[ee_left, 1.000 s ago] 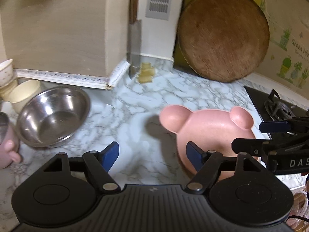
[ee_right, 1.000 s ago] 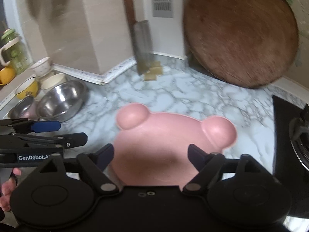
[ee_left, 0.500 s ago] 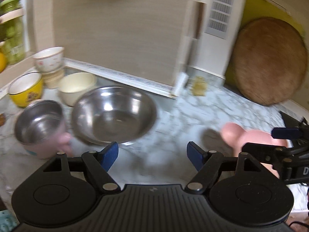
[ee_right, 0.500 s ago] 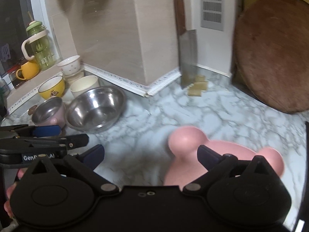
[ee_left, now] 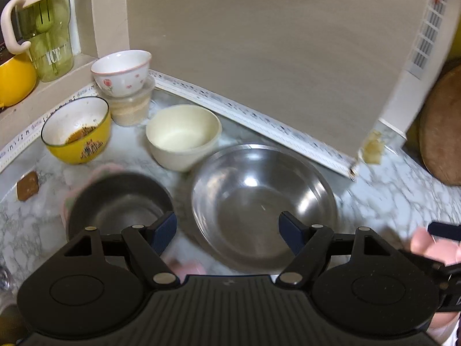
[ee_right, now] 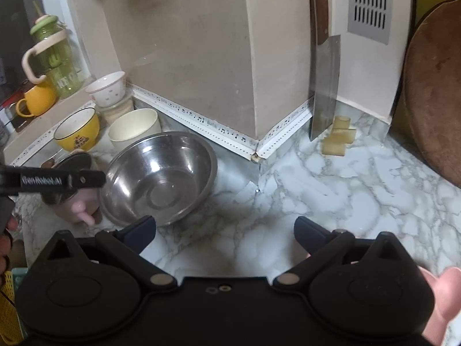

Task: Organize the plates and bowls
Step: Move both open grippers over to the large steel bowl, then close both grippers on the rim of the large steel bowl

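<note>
My left gripper (ee_left: pixel 227 227) is open, and its blue pads hang over the near side of a large steel bowl (ee_left: pixel 263 204) on the marble counter. Left of it stands a small steel bowl in a pink holder (ee_left: pixel 118 201). Behind are a cream bowl (ee_left: pixel 183 137), a yellow bowl (ee_left: pixel 76 132) and a floral bowl (ee_left: pixel 122 72) stacked on a plastic tub. My right gripper (ee_right: pixel 224 227) is open wide over bare marble, right of the steel bowl (ee_right: pixel 160 176). A pink bear-shaped plate (ee_right: pixel 443 297) shows at the lower right edge.
A cleaver (ee_right: pixel 325 86) leans against the wall corner, with a round wooden board (ee_right: pixel 432 86) to its right. A green bottle (ee_left: pixel 46 28) and a yellow mug (ee_left: pixel 14 77) stand on the sill at left. Marble (ee_right: pixel 331 190) lies between the steel bowl and the board.
Both grippers have swung left, from the pink plate to the cluster of bowls. The right jaws have widened, and the plate that was between them now lies at the lower right.
</note>
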### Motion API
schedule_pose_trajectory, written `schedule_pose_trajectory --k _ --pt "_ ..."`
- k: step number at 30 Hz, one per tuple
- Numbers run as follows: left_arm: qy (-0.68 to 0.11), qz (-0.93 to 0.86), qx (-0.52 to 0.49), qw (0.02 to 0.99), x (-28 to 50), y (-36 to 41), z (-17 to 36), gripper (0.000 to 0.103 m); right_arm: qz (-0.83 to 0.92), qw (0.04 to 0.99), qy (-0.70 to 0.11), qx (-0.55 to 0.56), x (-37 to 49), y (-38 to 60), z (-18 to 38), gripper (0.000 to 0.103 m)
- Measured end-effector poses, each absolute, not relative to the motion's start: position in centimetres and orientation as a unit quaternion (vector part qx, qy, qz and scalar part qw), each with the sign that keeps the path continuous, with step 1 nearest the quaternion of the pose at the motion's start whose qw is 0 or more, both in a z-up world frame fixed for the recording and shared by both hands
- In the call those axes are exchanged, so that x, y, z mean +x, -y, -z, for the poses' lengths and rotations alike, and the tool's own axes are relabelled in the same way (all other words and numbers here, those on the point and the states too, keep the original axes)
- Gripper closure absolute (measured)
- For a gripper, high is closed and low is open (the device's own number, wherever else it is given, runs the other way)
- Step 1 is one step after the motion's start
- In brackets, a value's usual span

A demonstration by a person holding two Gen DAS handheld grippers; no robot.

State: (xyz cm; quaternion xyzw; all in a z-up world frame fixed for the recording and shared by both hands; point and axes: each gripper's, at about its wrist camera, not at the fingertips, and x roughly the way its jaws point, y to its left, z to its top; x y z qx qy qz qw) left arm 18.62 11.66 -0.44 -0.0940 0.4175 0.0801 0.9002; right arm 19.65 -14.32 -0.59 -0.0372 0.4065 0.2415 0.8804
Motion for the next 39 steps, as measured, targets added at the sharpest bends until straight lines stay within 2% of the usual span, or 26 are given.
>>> schedule_pose_trajectory --k 7,13,21,23,28,31,33,35,37,39 --pt "-0.455 -0.098 -0.132 0.875 23.9 -15.6 0.8 0.025 -0.216 0.877 -0.43 -0.015 23.4 12.3 1.6 0.002" --pt "-0.479 -0.105 -0.156 0.857 26.5 -16.9 2.7 0.026 -0.208 0.868 -0.45 -0.018 25.7 10.5 2.7 0.008" --pt "-0.482 -0.106 -0.12 0.861 28.4 -16.2 3.3 0.027 -0.205 0.86 -0.467 -0.023 27.4 8.7 4.1 0.02" --pt "-0.489 -0.1 -0.116 0.859 28.7 -16.2 3.6 0.037 -0.206 0.857 -0.471 -0.023 27.6 8.4 4.4 0.024" --pt "-0.501 -0.093 -0.1 0.855 29.3 -15.9 4.2 0.042 -0.214 0.85 -0.482 -0.018 28.1 7.9 4.9 0.029" --pt "-0.511 -0.089 -0.098 0.849 29.6 -15.8 4.8 0.053 -0.216 0.846 -0.487 -0.018 28.4 7.7 5.2 0.036" --pt "-0.517 -0.087 -0.099 0.846 29.6 -15.7 5.2 0.054 -0.22 0.842 -0.493 -0.013 28.5 7.7 5.4 0.045" --pt "-0.519 -0.089 -0.093 0.845 29.5 -15.5 5.6 0.057 -0.222 0.839 -0.496 -0.013 28.6 7.6 5.6 0.045" --pt "-0.524 -0.091 -0.091 0.842 29.4 -15.4 6.1 0.066 -0.22 0.841 -0.495 -0.018 28.5 7.4 5.6 0.046" --pt "-0.527 -0.092 -0.091 0.84 29.3 -15.4 6.4 0.069 -0.222 0.839 -0.496 -0.021 28.4 7.3 5.7 0.053"
